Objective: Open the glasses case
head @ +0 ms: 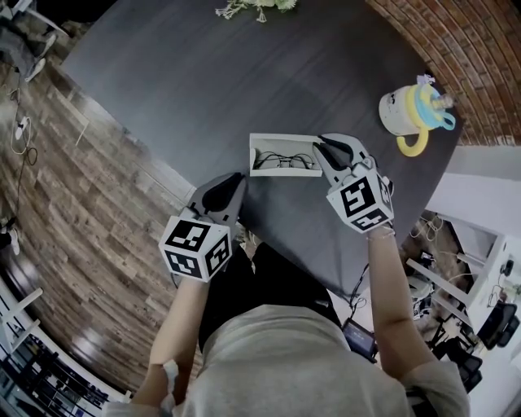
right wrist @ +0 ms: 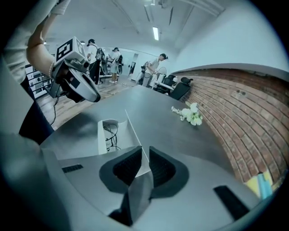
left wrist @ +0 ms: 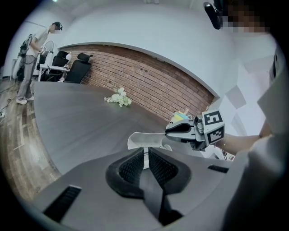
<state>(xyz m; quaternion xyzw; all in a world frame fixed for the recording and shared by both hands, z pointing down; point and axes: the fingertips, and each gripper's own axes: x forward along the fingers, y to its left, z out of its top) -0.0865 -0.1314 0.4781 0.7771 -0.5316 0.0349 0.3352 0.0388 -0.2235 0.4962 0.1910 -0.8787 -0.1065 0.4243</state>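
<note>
Right tool (right wrist: 145, 153) pinches glasses-case lid (right wrist: 131, 131); glasses (head: 283, 161) inside partly hidden.

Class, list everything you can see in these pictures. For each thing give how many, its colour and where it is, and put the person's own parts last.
table: one, dark grey, round, fills the middle.
glasses case: one, white, open, near the table's near edge.
glasses: one pair, dark-framed, inside the case.
flowers: one small bunch, white, far side of the table.
mug: one, cream with a yellow handle, right side of the table.
brick wall: one, red-brown, behind the table.
left gripper: one, grey, jaws together, by the case's left end.
right gripper: one, grey, shut on the case's raised lid.
grey top: one, on the person, bottom of the head view.
</note>
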